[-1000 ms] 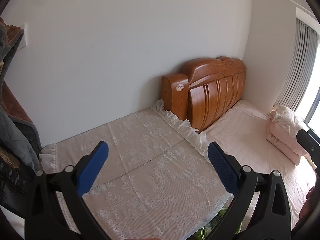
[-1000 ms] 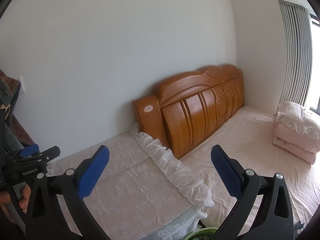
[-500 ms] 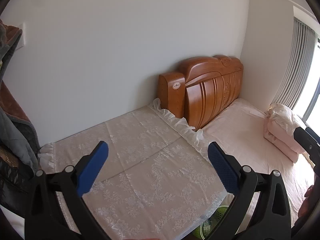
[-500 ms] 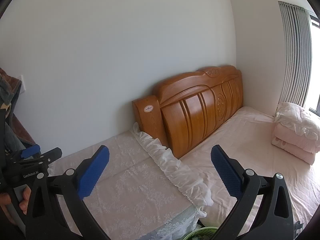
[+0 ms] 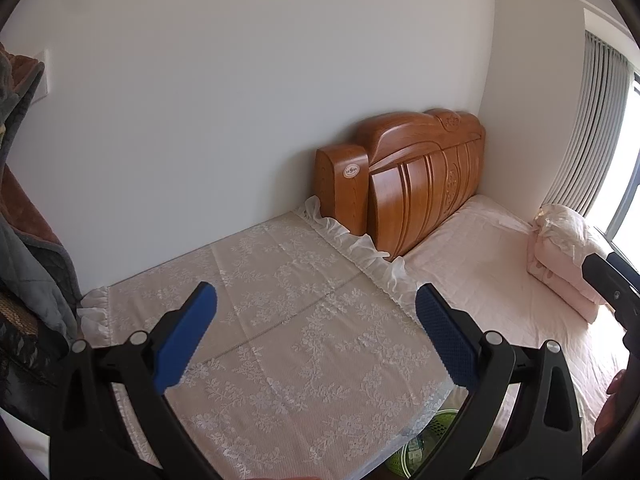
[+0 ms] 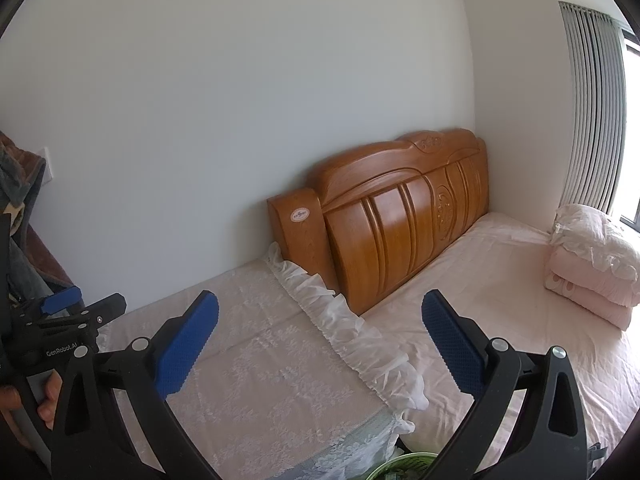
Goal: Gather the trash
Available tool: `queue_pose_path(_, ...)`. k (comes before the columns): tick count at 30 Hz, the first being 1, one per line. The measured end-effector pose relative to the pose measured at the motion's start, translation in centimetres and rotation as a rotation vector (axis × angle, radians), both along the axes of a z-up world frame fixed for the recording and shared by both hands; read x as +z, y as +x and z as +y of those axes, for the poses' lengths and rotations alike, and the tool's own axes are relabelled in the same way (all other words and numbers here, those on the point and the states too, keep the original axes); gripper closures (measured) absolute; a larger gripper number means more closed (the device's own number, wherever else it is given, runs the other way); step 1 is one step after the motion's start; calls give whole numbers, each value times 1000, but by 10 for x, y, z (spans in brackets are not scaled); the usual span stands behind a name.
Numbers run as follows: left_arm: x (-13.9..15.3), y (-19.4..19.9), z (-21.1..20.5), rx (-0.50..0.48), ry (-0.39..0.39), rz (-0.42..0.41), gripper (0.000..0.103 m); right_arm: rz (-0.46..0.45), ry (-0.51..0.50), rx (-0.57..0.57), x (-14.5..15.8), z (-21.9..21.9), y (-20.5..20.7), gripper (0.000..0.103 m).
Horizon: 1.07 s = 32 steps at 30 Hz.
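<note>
Both grippers are hovering wide open and empty, seemingly looking for trash.

The left gripper (image 5: 316,322) and right gripper (image 6: 320,326) are facing the lace cloth (image 5: 280,320); the green basket (image 5: 430,446) is sitting low at the near edge, probably calling for a downward reach.

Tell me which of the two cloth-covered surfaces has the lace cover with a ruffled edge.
The nightstand-like surface beside the wooden headboard; the bed wears a plain pink sheet instead.
</note>
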State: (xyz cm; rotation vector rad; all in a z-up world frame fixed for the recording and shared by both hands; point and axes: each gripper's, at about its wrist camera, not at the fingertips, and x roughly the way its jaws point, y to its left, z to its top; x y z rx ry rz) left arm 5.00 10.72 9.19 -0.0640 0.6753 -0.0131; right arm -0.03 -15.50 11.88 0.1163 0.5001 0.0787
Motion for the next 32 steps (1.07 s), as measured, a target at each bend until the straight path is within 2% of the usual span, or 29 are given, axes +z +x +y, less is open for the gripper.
queue_pose_path(19,-6,5,-2,-10,3,20,8,13,-1,3,-3,1,-1,2)
queue_pose_path(32,-10,8,1,-8,-29,40,8,23,2,8,-7,1,-3,2)
